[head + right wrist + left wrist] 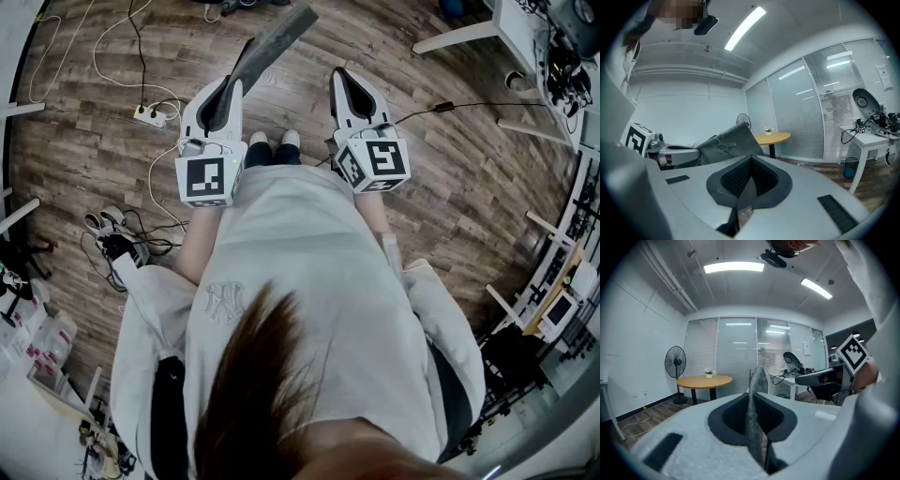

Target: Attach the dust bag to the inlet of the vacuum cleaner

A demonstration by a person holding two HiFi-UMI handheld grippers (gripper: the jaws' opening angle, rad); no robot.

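A wood floor (450, 169) fills the background; no vacuum cleaner is seen. The left claw (228, 94) is clamped narrowly on the dust bag (277, 42), whose long axis runs from the jaws toward 1 o'clock, off the floor. The right claw (343, 82), at 3 o'clock of the left, is shut and empty; the bag's free end lies at its 11 o'clock, judged within near reach.

Dust bag (759, 376): lower edge buried between the left gripper's (752, 414) jaws.
Shoes (291, 140): toes only; the rest lies behind the shirt (309, 272).
Bench (514, 26), upper right: cut by the frame edge; its gear is too small to tell.
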